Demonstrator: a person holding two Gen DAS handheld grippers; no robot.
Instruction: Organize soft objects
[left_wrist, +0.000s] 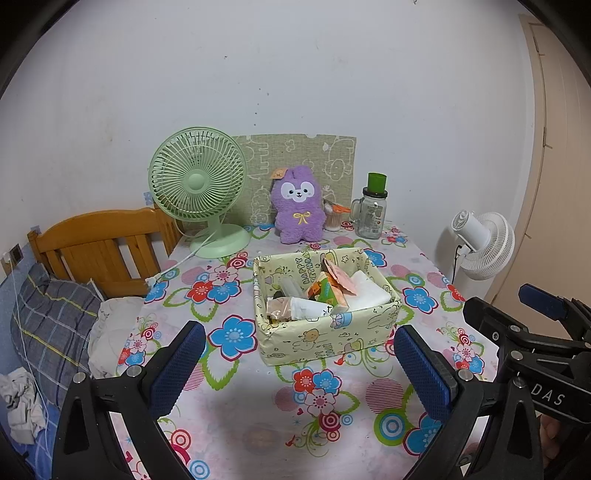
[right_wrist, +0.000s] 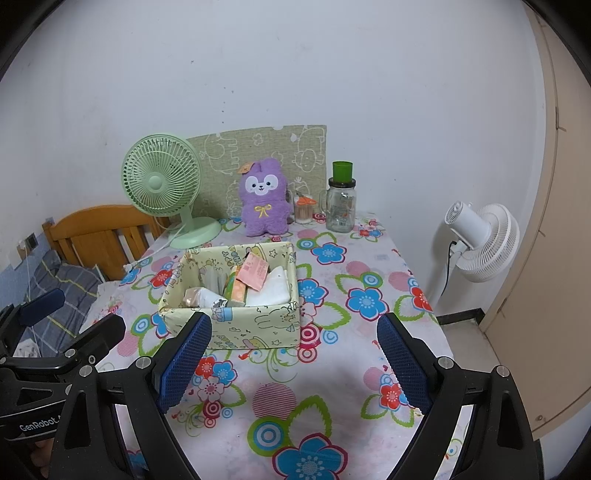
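Observation:
A purple plush rabbit (left_wrist: 296, 205) sits upright at the back of the flowered table (left_wrist: 258, 417), in front of a patterned board; it also shows in the right wrist view (right_wrist: 263, 201). A pale yellow box (left_wrist: 328, 338) stands mid-table holding several packets and a white folded cloth (left_wrist: 367, 291); the box also shows in the right wrist view (right_wrist: 258, 326). My left gripper (left_wrist: 301, 369) is open and empty, just in front of the box. My right gripper (right_wrist: 295, 363) is open and empty, in front of the box and slightly to its right.
A green desk fan (left_wrist: 197, 184) stands back left, a glass jar with a green lid (left_wrist: 371, 212) and a cotton swab pot (left_wrist: 332, 218) back right. A white floor fan (right_wrist: 480, 240) stands right of the table. A wooden bed headboard (left_wrist: 99, 247) and pillow (left_wrist: 55, 325) lie left.

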